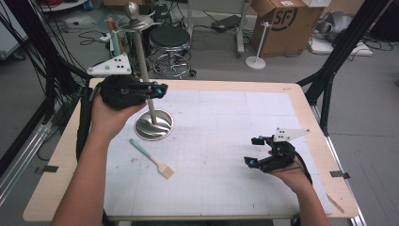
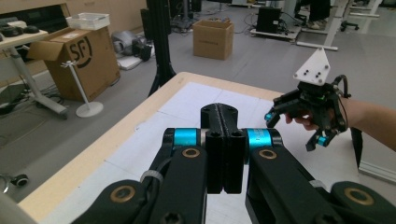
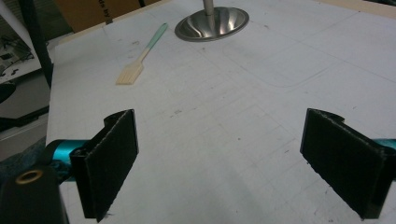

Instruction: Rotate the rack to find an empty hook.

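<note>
Workshop floor with cardboard boxes [image 1: 282,23], a round stool [image 1: 169,40] and trailing cables lay beyond a wooden-edged surface [image 1: 61,169] covered by a white gridded mat [image 1: 226,141]. Toward the mat's far left part stood a steel stand [image 1: 154,123], its dished round base on the mat and a thin pole rising to a small tray and knob at the top. Just near that base, on the person's side of it, a small spatula [image 1: 151,158] with a mint-green handle and pale wooden blade lay flat on the mat, touched by nothing.

Left gripper [image 1: 157,89] was held in the air right beside the stand's pole, above the base; its fingers [image 2: 224,140] were pressed together with nothing between them. Whether they touched the pole could not be told.

Right gripper [image 1: 253,151] sat low over the mat well away from the stand, on the opposite side, its fingers [image 3: 112,154] spread wide over bare mat, holding nothing.
</note>
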Demonstrator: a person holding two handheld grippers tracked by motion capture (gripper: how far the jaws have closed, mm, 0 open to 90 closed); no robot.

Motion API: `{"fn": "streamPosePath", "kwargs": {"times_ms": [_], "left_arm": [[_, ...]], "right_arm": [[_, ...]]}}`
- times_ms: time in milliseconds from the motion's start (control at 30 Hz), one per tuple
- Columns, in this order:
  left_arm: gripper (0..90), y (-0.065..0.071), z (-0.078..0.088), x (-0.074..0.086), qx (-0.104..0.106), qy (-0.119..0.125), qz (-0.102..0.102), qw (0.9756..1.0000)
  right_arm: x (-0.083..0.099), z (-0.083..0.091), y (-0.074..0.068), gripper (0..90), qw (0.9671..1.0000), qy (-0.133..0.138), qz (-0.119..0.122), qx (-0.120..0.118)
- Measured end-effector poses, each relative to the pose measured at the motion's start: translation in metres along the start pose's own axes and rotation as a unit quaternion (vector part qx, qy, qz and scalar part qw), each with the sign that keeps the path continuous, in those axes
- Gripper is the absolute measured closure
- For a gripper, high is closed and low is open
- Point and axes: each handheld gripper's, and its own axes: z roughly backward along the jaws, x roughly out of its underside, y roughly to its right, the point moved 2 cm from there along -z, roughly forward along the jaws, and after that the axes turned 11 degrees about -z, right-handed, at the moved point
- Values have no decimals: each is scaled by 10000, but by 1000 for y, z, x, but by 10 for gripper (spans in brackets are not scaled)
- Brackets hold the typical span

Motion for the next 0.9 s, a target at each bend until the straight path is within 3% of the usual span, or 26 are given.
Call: {"fn": "streamPosePath", "kwargs": {"times_ms": [200, 433, 533, 900], "left_arm": [[898, -12, 4, -14, 18, -29, 33, 10000], [898, -23, 17, -29, 182, 117, 41, 9998], [897, -29, 25, -34, 99, 107, 11, 9999], [897, -49, 51, -31, -86, 593, 210, 9980]], "right_arm": [[1, -2, 0, 111, 10000, -46, -11, -17], [1, -1, 1, 112, 10000, -25, -45, -8], [1, -1, 1, 112, 10000, -24, -52, -9], [1, -2, 1, 112, 10000, -43, -44, 11]]}}
